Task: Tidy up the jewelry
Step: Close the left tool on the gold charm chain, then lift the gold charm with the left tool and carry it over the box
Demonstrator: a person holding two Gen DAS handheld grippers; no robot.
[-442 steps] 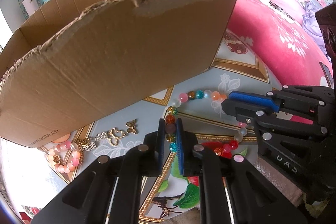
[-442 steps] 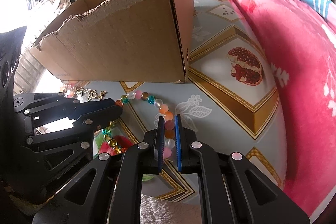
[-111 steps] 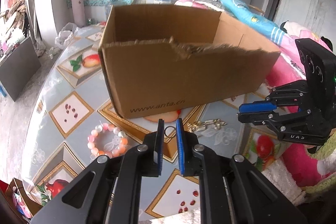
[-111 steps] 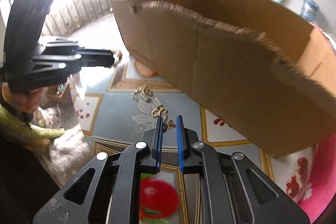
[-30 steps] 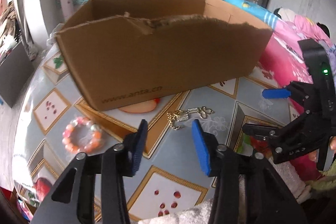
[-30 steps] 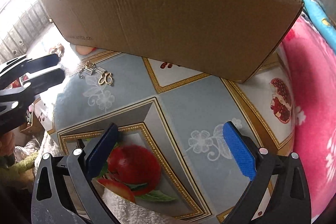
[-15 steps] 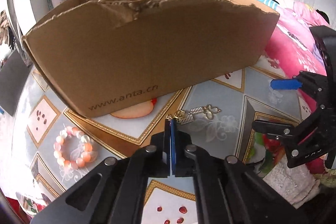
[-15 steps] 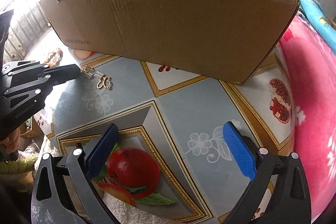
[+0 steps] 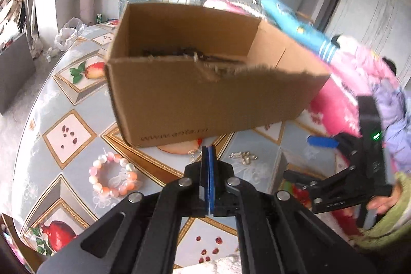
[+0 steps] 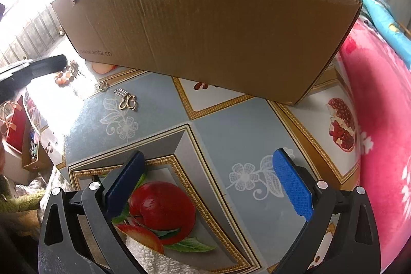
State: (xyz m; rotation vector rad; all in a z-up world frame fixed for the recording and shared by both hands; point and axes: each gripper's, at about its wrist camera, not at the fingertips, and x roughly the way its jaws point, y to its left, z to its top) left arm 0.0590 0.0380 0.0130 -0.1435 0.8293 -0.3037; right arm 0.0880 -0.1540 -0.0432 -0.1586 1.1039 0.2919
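My left gripper [image 9: 208, 148] is shut and held above the table in front of the cardboard box [image 9: 205, 104]. A small gold trinket [image 9: 192, 157] hangs at the left of its tips and looks pinched. More gold trinkets [image 9: 242, 156] lie on the tablecloth just beyond, and a pink and orange bead bracelet [image 9: 113, 179] lies to the left. In the right wrist view my right gripper [image 10: 208, 154] stands wide open over the apple print with nothing between its fingers. The same trinkets [image 10: 125, 99] lie near the box [image 10: 205, 30], with the left gripper [image 10: 63, 60] above the bracelet [image 10: 64, 77].
A pink blanket [image 10: 380, 120] borders the table on the right, with a blue pillow [image 9: 295, 27] behind the box. The table's edge curves away on the left above the floor, where a red bag [image 10: 15, 120] stands. A hand [image 9: 382, 202] holds the right gripper [image 9: 308, 158].
The left jaws went from open to shut beside the gold trinkets, then the gripper rose, so the inside of the box now shows. The right gripper stayed open and still.
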